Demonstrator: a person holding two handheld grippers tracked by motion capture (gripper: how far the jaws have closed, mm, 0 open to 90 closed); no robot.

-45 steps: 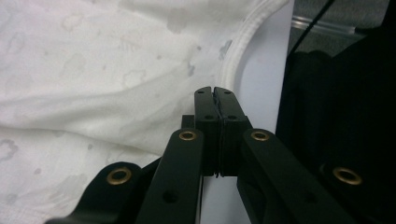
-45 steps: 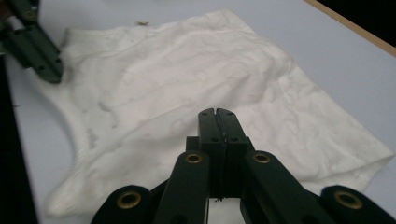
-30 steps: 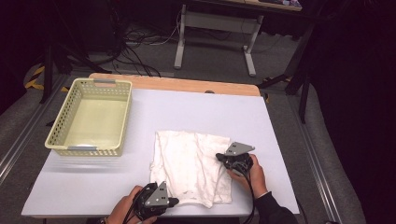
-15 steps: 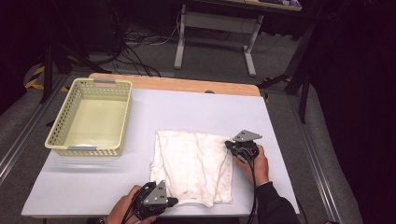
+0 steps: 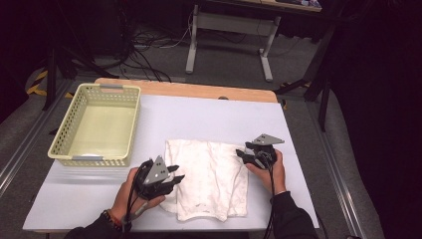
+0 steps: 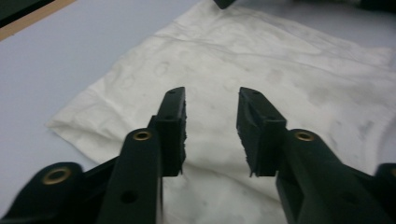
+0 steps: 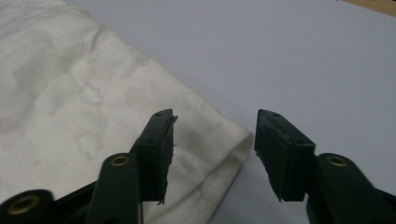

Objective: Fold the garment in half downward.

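High view: the folded white cloth (image 5: 209, 177) lies flat mid-table, both the left gripper (image 5: 174, 180) and right gripper (image 5: 242, 156) having just opened off it empty-jawed, with the basket (image 5: 62, 144) unfilled.

No text, label, brand, number or sign could be read in any of the views. The white cloth (image 5: 209, 179), the basket (image 5: 97, 127) and the surface (image 5: 209, 114) bore no print or writing. The black grippers showed only plain brass rivets, without markings.
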